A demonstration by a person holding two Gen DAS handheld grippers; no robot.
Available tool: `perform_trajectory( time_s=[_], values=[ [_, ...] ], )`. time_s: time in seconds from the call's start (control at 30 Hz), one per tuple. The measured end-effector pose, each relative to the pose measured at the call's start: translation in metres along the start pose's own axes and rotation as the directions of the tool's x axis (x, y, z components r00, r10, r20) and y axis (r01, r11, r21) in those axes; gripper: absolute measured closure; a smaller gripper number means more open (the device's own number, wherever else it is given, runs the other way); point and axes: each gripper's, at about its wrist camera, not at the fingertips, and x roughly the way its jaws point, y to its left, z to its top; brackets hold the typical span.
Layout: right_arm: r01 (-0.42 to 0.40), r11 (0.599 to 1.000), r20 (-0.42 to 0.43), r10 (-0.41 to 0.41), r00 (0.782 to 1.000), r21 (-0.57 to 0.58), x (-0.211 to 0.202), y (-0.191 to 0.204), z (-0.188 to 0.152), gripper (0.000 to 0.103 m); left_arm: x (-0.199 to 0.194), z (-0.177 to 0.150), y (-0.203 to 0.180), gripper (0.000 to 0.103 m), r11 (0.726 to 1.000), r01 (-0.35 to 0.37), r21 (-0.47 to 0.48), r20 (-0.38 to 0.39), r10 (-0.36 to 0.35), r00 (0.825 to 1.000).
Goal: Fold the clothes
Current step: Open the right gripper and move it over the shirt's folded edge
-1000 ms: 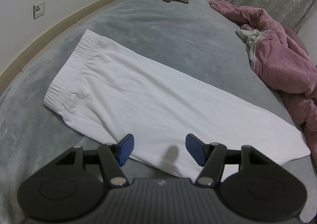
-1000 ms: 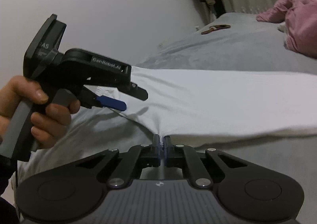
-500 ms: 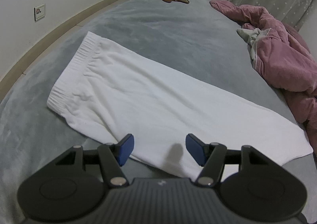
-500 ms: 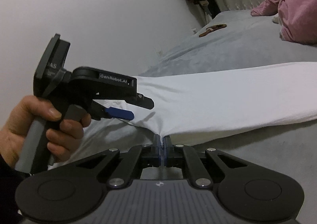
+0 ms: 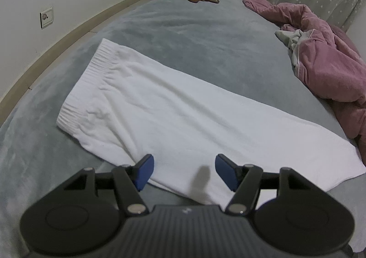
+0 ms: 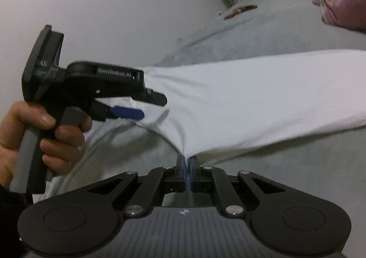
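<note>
Our right gripper (image 6: 187,163) pinches the near edge of the white trousers (image 5: 183,111), stretched long across the grey bed (image 5: 205,36), while our left gripper (image 5: 183,172) hovers wide open just above that edge.

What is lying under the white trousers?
The white trousers lie on a grey blanket, visible all around them. Whatever is directly beneath the cloth is covered and cannot be seen.
</note>
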Motion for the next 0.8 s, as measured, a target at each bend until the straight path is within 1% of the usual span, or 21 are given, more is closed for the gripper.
perform_trajectory(
  time_s=[0.03,0.1,0.2,0.33,0.37,0.43,0.5,0.57,0.63,0.7,0.8],
  values=[
    [-0.009,1.0,-0.003,0.009,1.0,0.0,-0.002,-0.002,0.0,0.09,0.0,0.0,0.0,0.041,1.0,0.0,-0.001,-0.001,0.0,1.0],
    [0.021,1.0,0.025,-0.021,0.999,0.002,-0.014,-0.014,0.004,0.082,-0.001,0.001,0.0,0.04,1.0,-0.003,0.001,-0.001,0.003,1.0],
    [0.087,0.996,0.08,-0.088,0.993,0.011,-0.034,-0.038,0.011,0.081,-0.004,0.001,0.0,0.04,1.0,-0.01,0.004,0.005,0.01,1.0],
    [0.173,0.984,0.151,-0.176,0.973,0.029,-0.061,-0.069,0.021,0.081,-0.012,0.0,-0.005,0.038,0.999,-0.027,0.018,0.032,0.027,0.999],
    [0.195,0.98,0.169,-0.198,0.966,0.035,-0.068,-0.076,0.024,0.081,-0.015,-0.001,-0.008,0.038,0.999,-0.024,0.03,0.041,0.022,0.999],
    [0.233,0.972,0.194,-0.236,0.952,0.043,-0.078,-0.092,0.03,0.081,-0.017,-0.004,-0.019,0.037,0.999,0.015,0.052,0.045,-0.017,0.999],
    [0.257,0.966,0.191,-0.26,0.947,0.038,-0.077,-0.109,0.038,0.081,-0.018,-0.007,-0.029,0.036,0.996,0.053,0.074,0.047,-0.056,0.997],
    [0.275,0.961,0.176,-0.275,0.945,0.025,-0.072,-0.122,0.045,0.081,-0.014,-0.012,-0.04,0.036,0.992,0.084,0.097,0.03,-0.087,0.996],
    [0.288,0.958,0.148,-0.286,0.947,0.008,-0.063,-0.133,0.049,0.081,-0.008,-0.017,-0.049,0.036,0.99,0.082,0.116,0.012,-0.084,0.996],
    [0.291,0.957,0.128,-0.287,0.949,-0.012,-0.052,-0.139,0.051,0.081,-0.001,-0.02,-0.055,0.035,0.989,0.066,0.135,-0.004,-0.066,0.998],
    [0.305,0.951,0.128,-0.296,0.947,-0.058,-0.047,-0.14,0.055,0.081,0.004,-0.023,-0.055,0.036,0.989,0.044,0.142,-0.017,-0.042,0.999]
  ],
)
